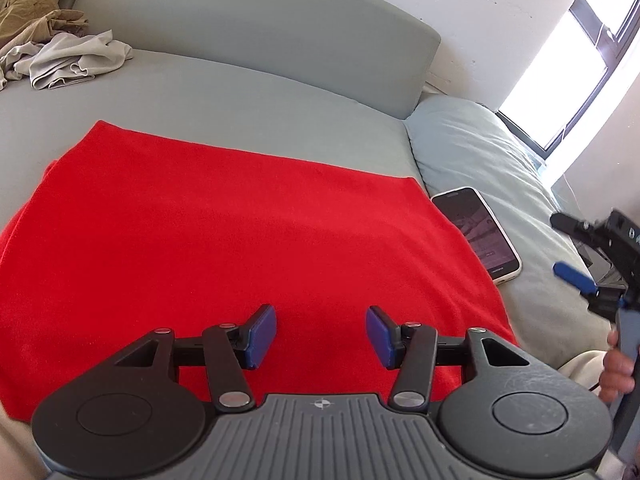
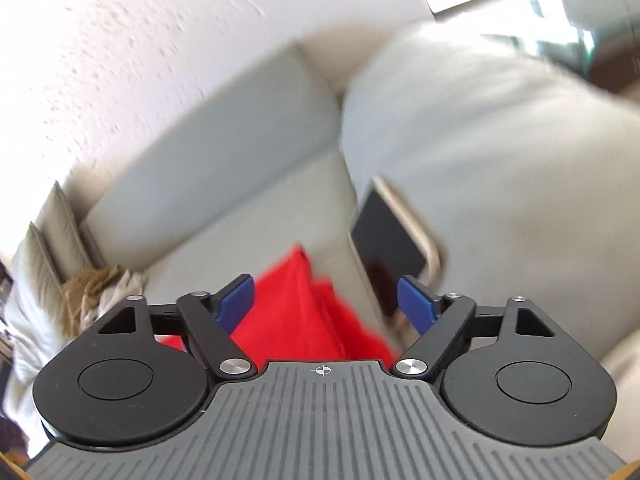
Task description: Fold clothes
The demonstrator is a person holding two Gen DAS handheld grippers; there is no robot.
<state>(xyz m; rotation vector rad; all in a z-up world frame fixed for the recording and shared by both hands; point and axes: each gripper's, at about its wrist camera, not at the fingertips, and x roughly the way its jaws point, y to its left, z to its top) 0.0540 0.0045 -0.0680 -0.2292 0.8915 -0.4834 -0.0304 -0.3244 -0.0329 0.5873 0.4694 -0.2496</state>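
Observation:
A red garment (image 1: 224, 240) lies spread flat on the grey sofa seat (image 1: 240, 96). My left gripper (image 1: 321, 334) is open and empty, hovering over the garment's near edge. My right gripper (image 2: 326, 302) is open and empty too; it shows at the right edge of the left wrist view (image 1: 576, 248), off the garment's right side. In the blurred right wrist view the red garment (image 2: 304, 312) sits just beyond the fingers. A pile of unfolded clothes (image 1: 56, 52), beige and light grey, lies at the far left of the seat.
A phone (image 1: 478, 236) with a lit screen lies beside the garment's right edge, against a pale blue cushion (image 1: 492, 160); it also shows in the right wrist view (image 2: 386, 240). The sofa backrest (image 1: 256, 28) runs behind. A bright window (image 1: 568, 64) is at the right.

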